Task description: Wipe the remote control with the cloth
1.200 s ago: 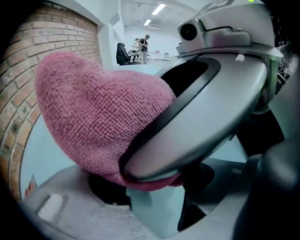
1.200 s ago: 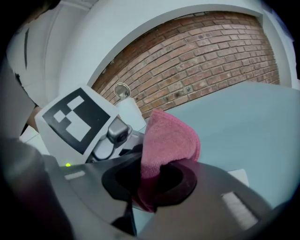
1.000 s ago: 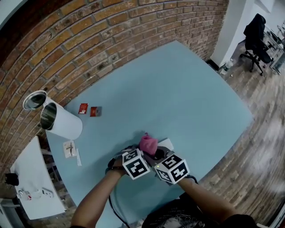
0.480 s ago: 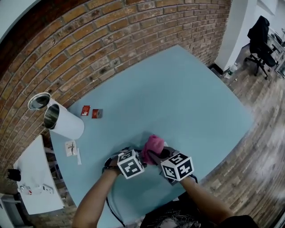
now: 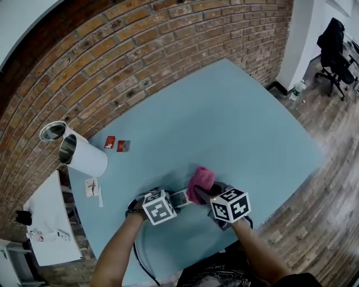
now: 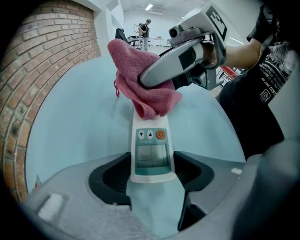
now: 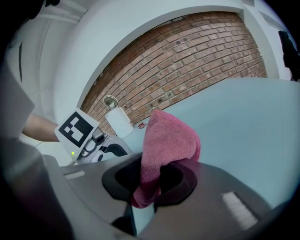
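Left gripper (image 6: 151, 176) clamps the slim white plastic remote control (image 6: 151, 150) by its near end. Right gripper (image 7: 152, 180) pinches the pink terry cloth (image 7: 166, 136) against its far end. Heavy pressure there could lever it loose.

Setting: office workspace | brick wall (image 5: 112, 50) | pale blue table (image 5: 235, 112) | black swivel chair (image 5: 335, 45) | wood-plank floor (image 5: 331, 185) | ceiling strip lights (image 6: 149, 7)
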`<state>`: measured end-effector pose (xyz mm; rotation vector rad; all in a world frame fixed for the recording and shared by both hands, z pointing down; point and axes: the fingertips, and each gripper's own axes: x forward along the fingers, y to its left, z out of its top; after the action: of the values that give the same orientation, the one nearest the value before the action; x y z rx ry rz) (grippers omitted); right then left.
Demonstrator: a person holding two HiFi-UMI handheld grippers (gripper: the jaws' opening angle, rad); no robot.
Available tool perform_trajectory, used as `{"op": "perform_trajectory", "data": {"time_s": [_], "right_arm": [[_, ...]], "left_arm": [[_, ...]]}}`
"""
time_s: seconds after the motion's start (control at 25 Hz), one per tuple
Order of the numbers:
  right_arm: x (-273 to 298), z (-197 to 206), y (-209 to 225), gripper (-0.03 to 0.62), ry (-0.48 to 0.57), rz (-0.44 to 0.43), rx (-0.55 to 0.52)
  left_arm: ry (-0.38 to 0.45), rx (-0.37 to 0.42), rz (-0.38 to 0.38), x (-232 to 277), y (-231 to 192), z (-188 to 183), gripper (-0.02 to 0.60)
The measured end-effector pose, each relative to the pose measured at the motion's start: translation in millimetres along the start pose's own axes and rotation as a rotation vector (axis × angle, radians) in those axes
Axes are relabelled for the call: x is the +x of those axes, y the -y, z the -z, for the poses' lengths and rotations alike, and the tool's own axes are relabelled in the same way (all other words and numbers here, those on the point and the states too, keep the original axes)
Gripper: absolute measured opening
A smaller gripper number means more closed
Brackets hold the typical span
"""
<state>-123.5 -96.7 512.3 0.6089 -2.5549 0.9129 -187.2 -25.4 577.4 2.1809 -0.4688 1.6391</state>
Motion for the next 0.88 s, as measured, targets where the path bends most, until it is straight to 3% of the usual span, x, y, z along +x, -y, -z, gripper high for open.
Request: {"op": "perform_trajectory", "data": {"time_s": [0.6,0.88], "right_arm": [[-17.0,-5.6,31.8,0.067,-0.007,-0.064,0.012],[-30.2,-14.6,57.4,0.067,0.043,-0.036,0.064]], "left_arm": [[-0.008,-0.014,-0.012,-2.1,-1.9,-0.6,0.301],[-0.014,-0.014,-0.01,-2.0,-2.4,0.9,0.301]]}}
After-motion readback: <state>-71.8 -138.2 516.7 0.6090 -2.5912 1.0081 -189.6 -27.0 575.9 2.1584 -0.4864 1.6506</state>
